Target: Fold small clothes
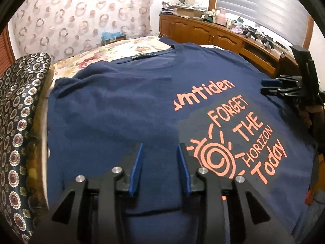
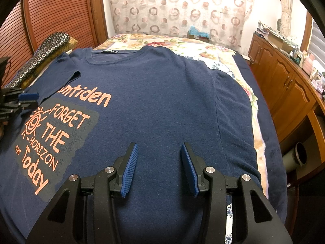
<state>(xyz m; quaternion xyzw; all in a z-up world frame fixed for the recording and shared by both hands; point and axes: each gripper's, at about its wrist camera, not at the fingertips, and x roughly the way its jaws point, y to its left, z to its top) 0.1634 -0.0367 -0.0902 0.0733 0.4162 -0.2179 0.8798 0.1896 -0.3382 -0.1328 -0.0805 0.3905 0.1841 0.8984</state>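
The bed (image 2: 203,46), under a floral cover, carries the navy T-shirt (image 2: 154,101) spread print side up with its collar toward the patterned curtain (image 2: 178,6); only the right wrist view shows the slatted wooden door (image 2: 50,14) at the left and the shirt's right sleeve lying flat near the bed's edge; only the left wrist view shows the window blind (image 1: 264,6) above the long wooden cabinet (image 1: 213,32), whose top is crowded with small items too small to tell apart. A cushion (image 1: 18,126) with round motifs sits just beside the shirt's left side in both views. The shirt's left side is folded inward over the chest, covering the start of the orange lettering; the sun print and words beneath it remain visible; the fabric lies mostly smooth. The left gripper (image 1: 159,152) hovers over the folded part, its blue pads parted with nothing clamped between them; the right gripper (image 2: 159,152) stands somewhat wider apart above the plain navy front, likewise holding nothing.
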